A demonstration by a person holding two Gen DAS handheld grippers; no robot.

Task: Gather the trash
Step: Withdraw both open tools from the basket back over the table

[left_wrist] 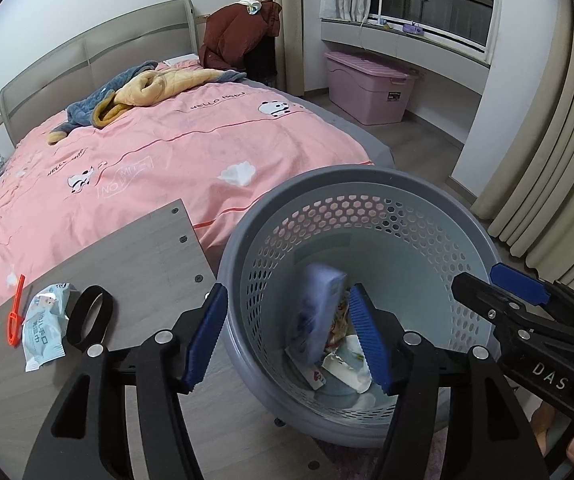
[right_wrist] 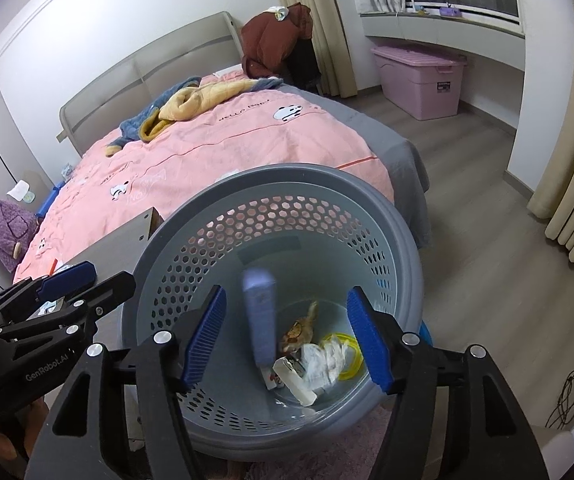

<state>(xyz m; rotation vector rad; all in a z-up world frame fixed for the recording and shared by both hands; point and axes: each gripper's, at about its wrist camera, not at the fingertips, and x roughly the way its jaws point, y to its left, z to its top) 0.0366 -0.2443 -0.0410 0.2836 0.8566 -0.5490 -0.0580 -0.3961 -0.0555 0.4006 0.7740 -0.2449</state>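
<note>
A grey perforated trash basket [left_wrist: 439, 208] stands beside the table and also shows in the right wrist view [right_wrist: 391, 216]. A blurred purple-blue packet [left_wrist: 319, 312] is in mid-air inside it, also in the right wrist view [right_wrist: 261, 316], above wrappers and crumpled paper [right_wrist: 323, 360] on the basket bottom. My left gripper [left_wrist: 291, 340] is open and empty over the basket's near rim. My right gripper [right_wrist: 287, 336] is open and empty over the basket. On the table lie a light blue wipes packet [left_wrist: 45, 326], an orange plastic stick [left_wrist: 15, 310] and a black band [left_wrist: 89, 314].
The grey wooden table [left_wrist: 139, 256] is at lower left. A bed with a pink cover [left_wrist: 175, 152] lies behind, with clothes [left_wrist: 143, 88] and a white tissue [left_wrist: 237, 174] on it. A pink storage box [left_wrist: 371, 84] stands by the window. Curtains [left_wrist: 547, 168] hang at right.
</note>
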